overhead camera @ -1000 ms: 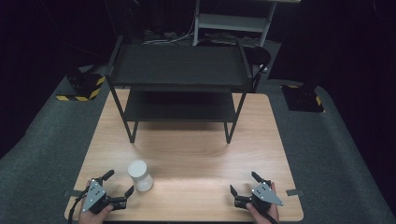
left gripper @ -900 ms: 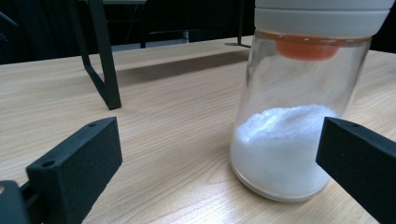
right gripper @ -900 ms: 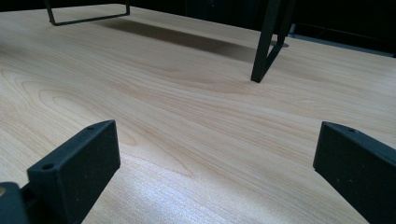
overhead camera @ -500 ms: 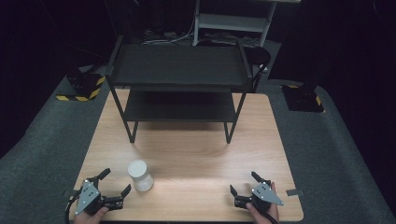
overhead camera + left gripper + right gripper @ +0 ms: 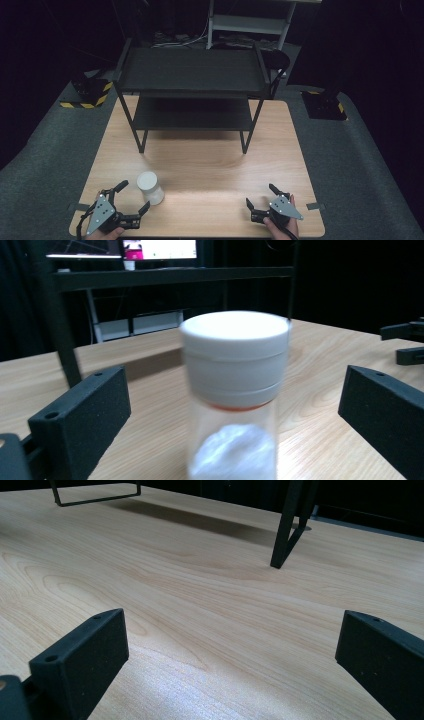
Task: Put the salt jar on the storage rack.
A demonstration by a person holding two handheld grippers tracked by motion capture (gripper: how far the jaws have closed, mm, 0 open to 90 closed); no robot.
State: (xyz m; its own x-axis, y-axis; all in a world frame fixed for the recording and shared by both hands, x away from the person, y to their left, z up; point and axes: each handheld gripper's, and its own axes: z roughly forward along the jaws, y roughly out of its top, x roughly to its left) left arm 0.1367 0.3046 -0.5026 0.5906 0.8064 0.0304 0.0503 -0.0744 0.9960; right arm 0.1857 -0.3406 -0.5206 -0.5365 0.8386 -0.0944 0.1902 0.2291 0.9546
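1. The white-lidded jar (image 5: 150, 187) stands upright at the table's (image 5: 210, 165) seven o'clock, in front of the black shelf rack (image 5: 192, 95).
2. The left gripper (image 5: 129, 196) has its jaws spread wide either side of the jar (not touching), seemingly lined up for a grasp.
3. The right gripper (image 5: 260, 198) waits at five o'clock, jaws apart, empty.

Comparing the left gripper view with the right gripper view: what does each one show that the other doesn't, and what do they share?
Left gripper view: a white-lidded jar standing between its open jaws, with white material inside, and the other gripper's jaws at the far right edge. Right gripper view: bare wood between its open jaws, and the foot of a rack leg resting on the table. Shared: the wooden table and parts of the black rack.
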